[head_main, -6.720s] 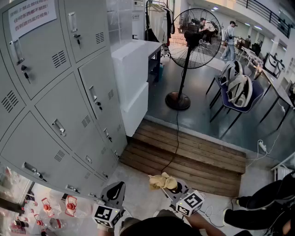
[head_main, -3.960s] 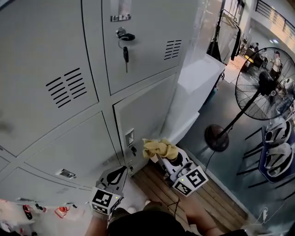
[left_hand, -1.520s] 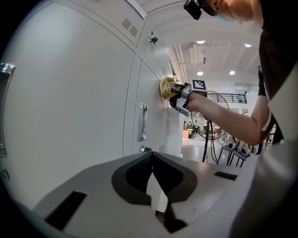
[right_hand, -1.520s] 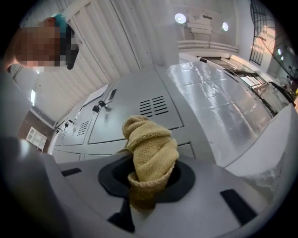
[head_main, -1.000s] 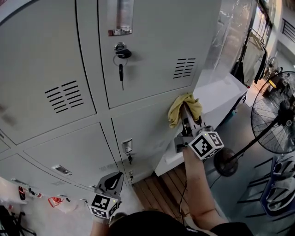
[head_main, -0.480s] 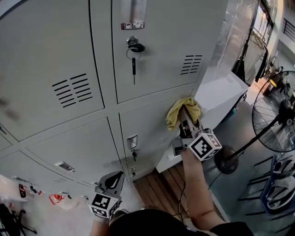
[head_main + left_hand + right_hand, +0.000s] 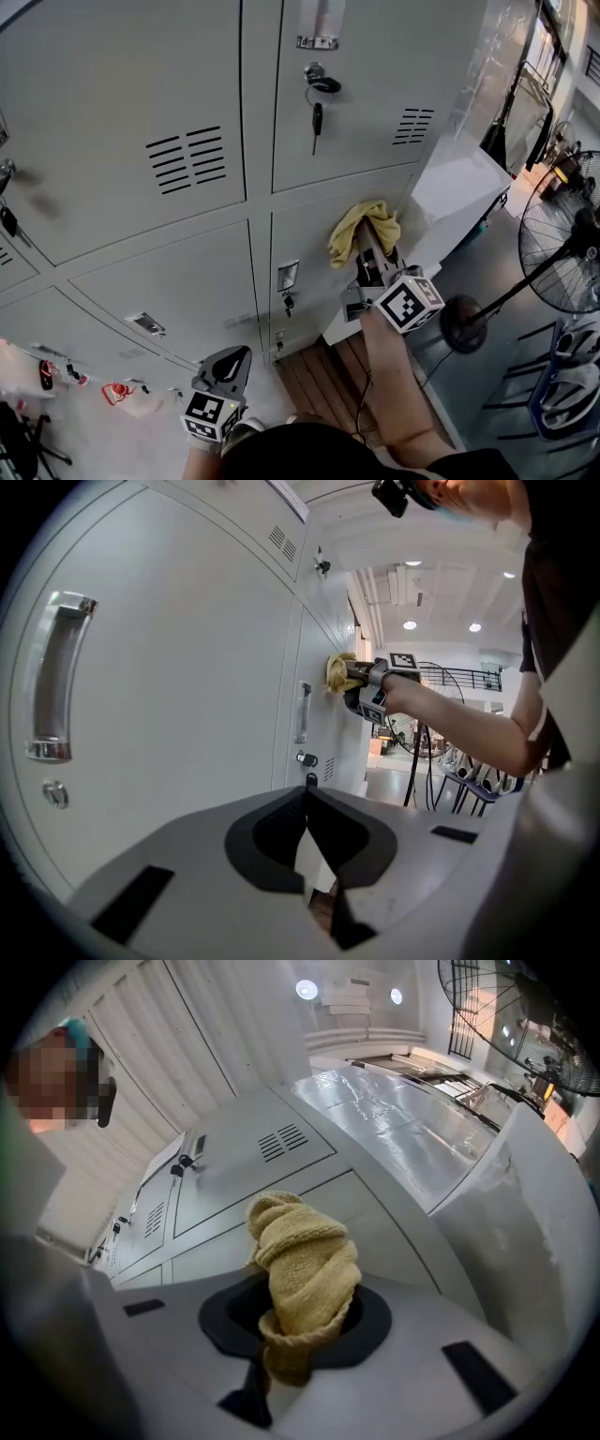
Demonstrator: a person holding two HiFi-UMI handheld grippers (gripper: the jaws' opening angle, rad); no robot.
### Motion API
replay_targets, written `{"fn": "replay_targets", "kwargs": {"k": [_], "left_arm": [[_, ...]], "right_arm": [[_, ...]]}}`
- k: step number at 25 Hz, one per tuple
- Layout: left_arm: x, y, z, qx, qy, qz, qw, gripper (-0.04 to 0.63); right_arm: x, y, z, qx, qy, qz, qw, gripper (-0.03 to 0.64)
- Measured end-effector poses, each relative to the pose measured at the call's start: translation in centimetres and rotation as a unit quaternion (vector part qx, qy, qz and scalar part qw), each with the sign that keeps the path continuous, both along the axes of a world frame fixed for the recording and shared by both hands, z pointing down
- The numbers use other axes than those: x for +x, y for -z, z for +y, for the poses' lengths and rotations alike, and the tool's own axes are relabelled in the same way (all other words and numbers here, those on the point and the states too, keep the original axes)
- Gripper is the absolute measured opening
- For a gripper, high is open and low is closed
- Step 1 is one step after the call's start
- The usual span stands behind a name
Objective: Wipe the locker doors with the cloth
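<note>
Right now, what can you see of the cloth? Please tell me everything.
The cloth is mustard yellow, with a knitted or terry-like texture, and looks soft. It is bunched into a twisted wad, not spread flat. The right gripper holds its lower end between shut jaws, and the wad sticks out beyond them. Its far end appears to press against the upper right part of a grey locker door, below the key that hangs in the door above.

my left gripper [image 7: 234, 361] and right gripper [image 7: 370, 234] — grey shells, black linings, a checkered marker cube [image 7: 409, 302] behind each; black sleeve [image 7: 558, 592].
</note>
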State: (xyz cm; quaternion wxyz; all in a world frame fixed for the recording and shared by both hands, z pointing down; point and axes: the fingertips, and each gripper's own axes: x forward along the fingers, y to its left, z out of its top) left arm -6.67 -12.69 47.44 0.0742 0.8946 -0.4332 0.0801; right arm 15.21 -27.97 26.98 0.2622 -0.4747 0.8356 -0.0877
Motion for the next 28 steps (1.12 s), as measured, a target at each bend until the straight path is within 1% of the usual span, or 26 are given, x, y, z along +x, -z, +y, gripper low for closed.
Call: {"fn": "replay_targets", "kwargs": {"k": [11, 17, 28], "left_arm": [[-2.5, -0.5, 1.8, -0.006, 0.019, 0.001, 0.9998, 0.009], [-3.5, -0.6, 2.6, -0.010, 0.031, 0.004, 0.9995, 0.009], [-3.4, -0.7, 3.3, -0.013, 0.032, 0.007, 0.9994, 0.009]], "right_arm": [[-6.1, 0.1, 2.2, 0.005, 0.035, 0.007, 0.999, 0.084], [-9.7, -0.2, 3.4, 0.010, 0.061, 0.022, 0.998, 0.084], [-13.9, -2.3, 4.9, 0.006, 0.100, 0.058, 0.993, 0.084]]}}
